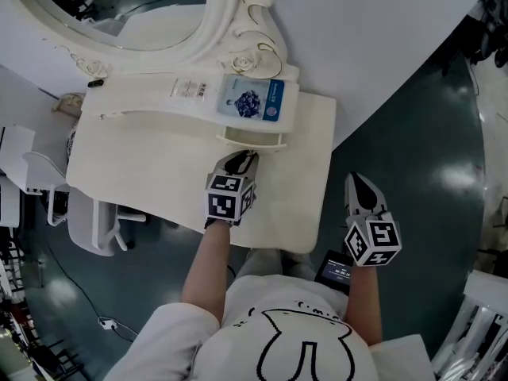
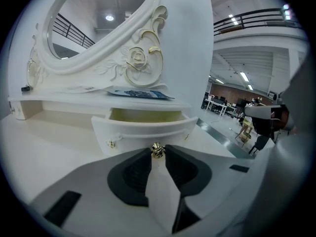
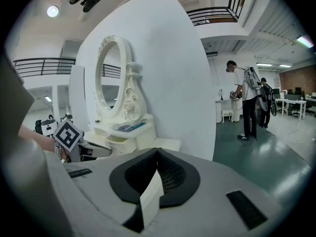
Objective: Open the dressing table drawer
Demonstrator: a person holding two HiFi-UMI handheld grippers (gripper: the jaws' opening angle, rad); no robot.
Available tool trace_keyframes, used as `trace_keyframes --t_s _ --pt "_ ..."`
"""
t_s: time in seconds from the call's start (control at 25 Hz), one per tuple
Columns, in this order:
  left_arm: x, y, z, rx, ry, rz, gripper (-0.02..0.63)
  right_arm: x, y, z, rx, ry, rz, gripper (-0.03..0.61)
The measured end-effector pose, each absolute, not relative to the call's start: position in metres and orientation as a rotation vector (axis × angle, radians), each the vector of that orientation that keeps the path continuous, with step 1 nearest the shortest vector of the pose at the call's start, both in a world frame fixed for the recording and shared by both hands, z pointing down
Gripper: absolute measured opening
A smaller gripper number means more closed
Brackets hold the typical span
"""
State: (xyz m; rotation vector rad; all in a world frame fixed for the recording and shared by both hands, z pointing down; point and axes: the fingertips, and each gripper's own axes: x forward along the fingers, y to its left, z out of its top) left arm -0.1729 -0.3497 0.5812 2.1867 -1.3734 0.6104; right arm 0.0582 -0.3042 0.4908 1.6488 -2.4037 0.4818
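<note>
First, the head view. The dressing table (image 1: 143,173) has a smooth cream top with rounded corners. A carved mirror frame (image 1: 255,22) with a rose relief curves across the upper part of the frame. On the raised shelf (image 1: 143,94) lies a flat glossy packet (image 1: 252,101) with blue print. The drawer (image 1: 252,140) is at the middle of the frame, under that shelf, and its bowed front stands out past the shelf edge. My left gripper (image 1: 240,163) points at this front. My right gripper (image 1: 357,185) hangs at the right of the frame, beside the table's right edge, over dark green polished floor (image 1: 421,133).

Next, the left gripper view. The drawer front is a curved white panel and the pale yellow inside shows above it, so the drawer is partly out. The grey jaws with dark ribbed pads are closed on a small gold knob (image 2: 157,151) at the middle of that front. The table top is bare on both sides of the jaws.

Last, the right gripper view. These jaws are closed together and hold nothing. The table stands at the left of the frame against a tall plain white panel (image 3: 173,73). At the right is wide shiny floor, where two people (image 3: 244,98) stand far off.
</note>
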Motion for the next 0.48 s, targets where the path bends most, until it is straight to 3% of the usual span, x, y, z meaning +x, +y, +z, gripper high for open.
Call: trace_keyframes --t_s 0.48 --pt "-0.175 -0.336 0.582 2.21 -1.312 0.633 0.114 0.041 -0.297 0.487 1.664 -2.387 0.477 0.025"
